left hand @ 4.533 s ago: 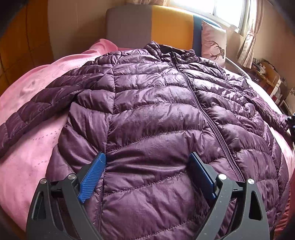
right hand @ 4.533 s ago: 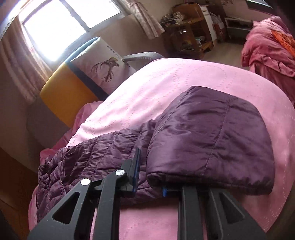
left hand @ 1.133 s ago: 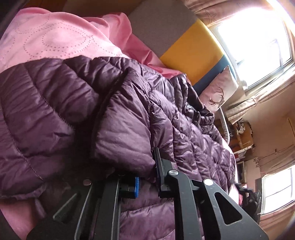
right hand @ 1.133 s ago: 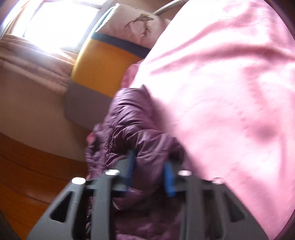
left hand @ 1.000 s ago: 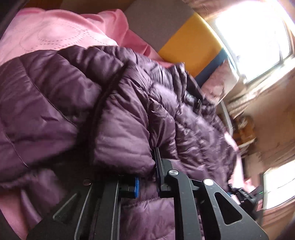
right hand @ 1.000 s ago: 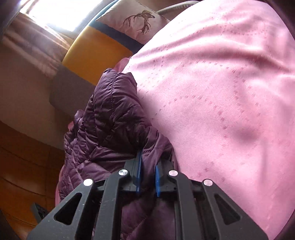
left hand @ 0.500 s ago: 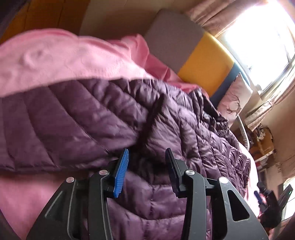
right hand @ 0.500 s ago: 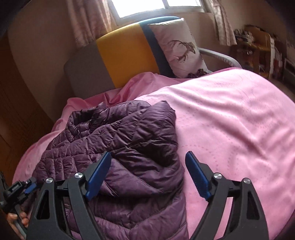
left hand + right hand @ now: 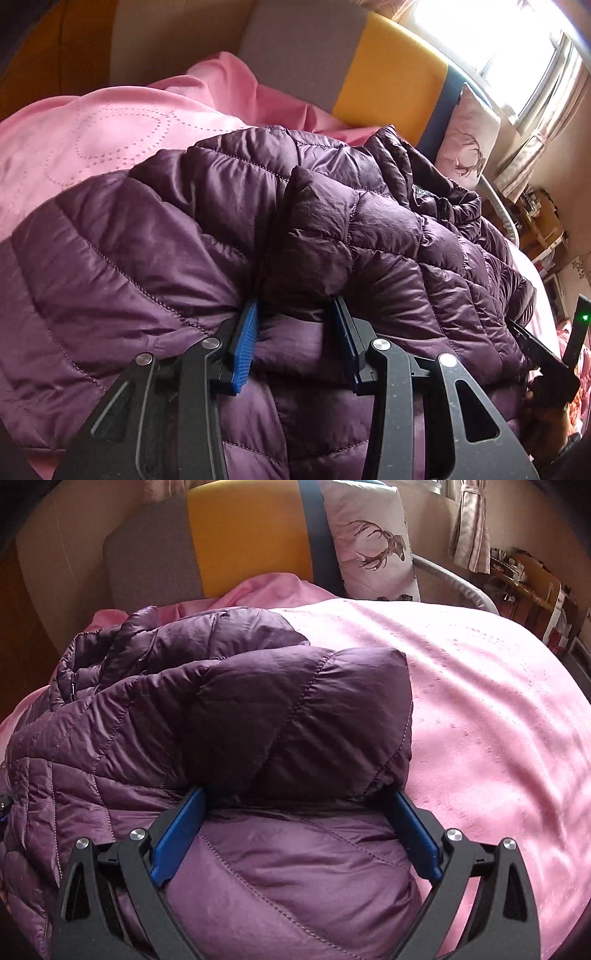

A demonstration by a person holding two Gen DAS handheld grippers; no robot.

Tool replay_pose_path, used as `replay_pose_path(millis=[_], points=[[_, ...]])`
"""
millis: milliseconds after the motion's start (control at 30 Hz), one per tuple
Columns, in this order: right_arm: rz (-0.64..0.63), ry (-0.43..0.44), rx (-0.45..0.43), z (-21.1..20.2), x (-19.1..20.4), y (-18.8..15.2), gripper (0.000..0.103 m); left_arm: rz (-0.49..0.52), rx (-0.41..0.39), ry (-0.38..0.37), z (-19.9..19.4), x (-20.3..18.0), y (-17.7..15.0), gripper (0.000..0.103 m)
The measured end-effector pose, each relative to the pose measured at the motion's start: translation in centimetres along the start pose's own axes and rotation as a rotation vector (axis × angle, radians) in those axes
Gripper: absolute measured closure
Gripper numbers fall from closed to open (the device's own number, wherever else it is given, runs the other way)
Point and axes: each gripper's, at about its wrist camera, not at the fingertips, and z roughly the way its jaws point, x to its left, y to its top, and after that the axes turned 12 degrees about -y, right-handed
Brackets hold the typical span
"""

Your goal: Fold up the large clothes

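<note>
Purple quilted jacket [image 9: 229, 716] lay on the pink bed [image 9: 498, 701], both sleeves folded inward. Left claw [image 9: 293, 339] stood part-open; right claw [image 9: 295, 834], just opening, stood wide, neither gripping.

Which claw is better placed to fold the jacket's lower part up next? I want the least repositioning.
Probably the right claw: its jaws, having just opened, stand wide astride the folded sleeve near the jacket edge by bare pink bedspread. The left claw sits narrower, mid-jacket amid bunched folds.
</note>
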Motion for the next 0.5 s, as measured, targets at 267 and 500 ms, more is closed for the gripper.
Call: replay_pose_path(millis=[267,500], points=[[-0.017,-0.017,-0.001,-0.8,-0.4,0.2,0.002,-0.008,-0.016,0.0,-0.7,0.4,-0.8,0.063],[-0.058,0.064,-0.078,-7.8,1.0,-1.3,0.002,-0.065,-0.103,0.032,-5.9,-0.3,-2.4,0.025]])
